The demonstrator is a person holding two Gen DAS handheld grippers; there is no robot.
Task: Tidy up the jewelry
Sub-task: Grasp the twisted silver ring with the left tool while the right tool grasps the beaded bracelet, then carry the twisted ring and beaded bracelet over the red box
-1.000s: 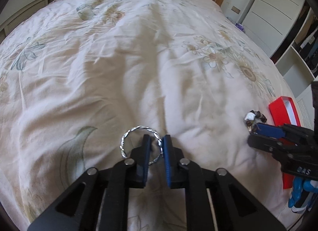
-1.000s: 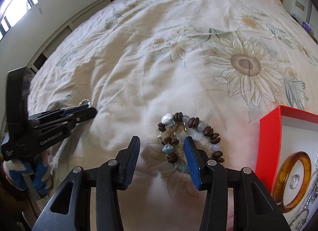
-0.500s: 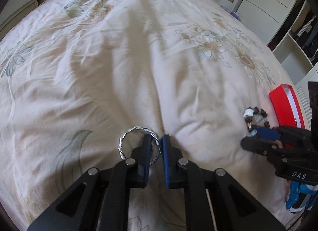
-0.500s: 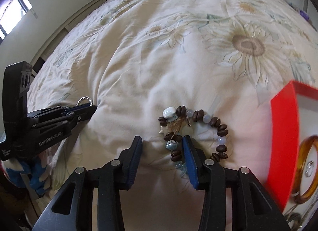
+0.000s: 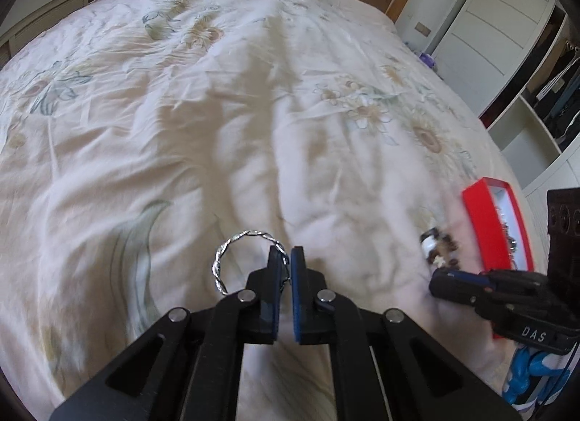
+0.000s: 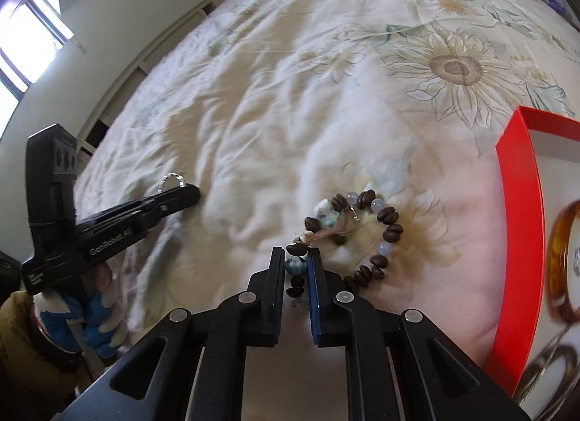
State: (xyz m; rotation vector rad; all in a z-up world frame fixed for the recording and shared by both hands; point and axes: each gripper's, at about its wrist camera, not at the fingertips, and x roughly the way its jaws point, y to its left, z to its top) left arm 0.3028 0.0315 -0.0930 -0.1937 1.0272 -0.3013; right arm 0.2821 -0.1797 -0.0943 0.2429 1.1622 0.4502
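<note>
Floral bedspread (image 5: 253, 112); "DAS"-lettered right gripper (image 5: 435, 281).

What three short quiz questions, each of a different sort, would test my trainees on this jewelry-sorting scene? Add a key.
1. True or false: the left gripper is shut on the twisted silver ring.
2. The right gripper grips: A) amber bangle B) beaded bracelet C) nothing
3. Fill in: the open jewelry box is coloured ____.

Key: 1 true; 2 B; 3 red.
</note>
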